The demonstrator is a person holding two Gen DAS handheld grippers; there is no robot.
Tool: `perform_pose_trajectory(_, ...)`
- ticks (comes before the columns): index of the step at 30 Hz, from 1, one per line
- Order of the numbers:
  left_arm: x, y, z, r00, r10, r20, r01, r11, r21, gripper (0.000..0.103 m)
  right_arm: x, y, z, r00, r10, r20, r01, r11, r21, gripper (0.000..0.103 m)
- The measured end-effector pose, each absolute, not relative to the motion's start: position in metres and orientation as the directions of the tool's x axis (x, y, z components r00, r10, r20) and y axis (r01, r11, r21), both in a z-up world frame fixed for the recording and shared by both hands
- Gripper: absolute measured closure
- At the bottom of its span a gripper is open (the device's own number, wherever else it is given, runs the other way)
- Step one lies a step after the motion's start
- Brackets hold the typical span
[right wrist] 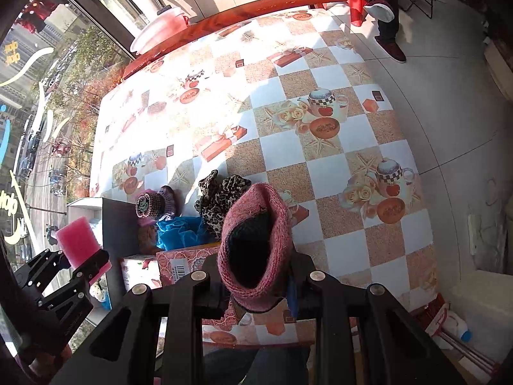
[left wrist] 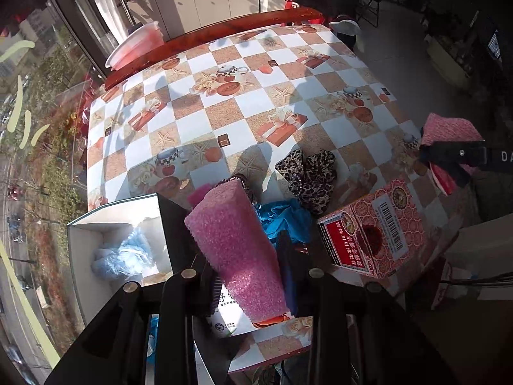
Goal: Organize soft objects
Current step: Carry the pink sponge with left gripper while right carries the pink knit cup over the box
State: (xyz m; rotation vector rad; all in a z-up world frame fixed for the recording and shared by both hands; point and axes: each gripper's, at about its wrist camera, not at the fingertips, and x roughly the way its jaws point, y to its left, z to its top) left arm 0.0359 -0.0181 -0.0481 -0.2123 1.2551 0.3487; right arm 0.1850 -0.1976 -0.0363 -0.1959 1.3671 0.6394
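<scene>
Left claw (left wrist: 250, 276) squeezes a pink foam block (left wrist: 237, 243), bumpy and spongy, held up over the near edge of the checkered worktop (left wrist: 224, 96) beside a white box (left wrist: 118, 224) with something fluffy and blue inside. Right claw (right wrist: 256, 276) is closed on a pink knitted hat (right wrist: 256, 240) with a dark inside. Leopard-print cloth (left wrist: 307, 173) and crumpled blue cloth (left wrist: 282, 218) lie on the worktop by a red patterned box (left wrist: 378, 231).
</scene>
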Motion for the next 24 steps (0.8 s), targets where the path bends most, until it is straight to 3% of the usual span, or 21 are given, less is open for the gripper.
perform_pose_trajectory(10, -0.025, 0.009, -0.033, 0.286, 0.201, -0.937, -0.496, 0.868, 0.035, 0.069, 0.118, -0.13, -0.02, 0.013, 0.348, -0.937, -0.667, 0.702, 0.251, 0.075)
perform_pose_trajectory(24, -0.112, 0.046, -0.033, 0.249, 0.265, -0.932, -0.696, 0.718, 0.018, 0.069, 0.034, -0.044, -0.025, -0.072, 0.295, -0.953, -0.859, 0.467, 0.209, 0.075)
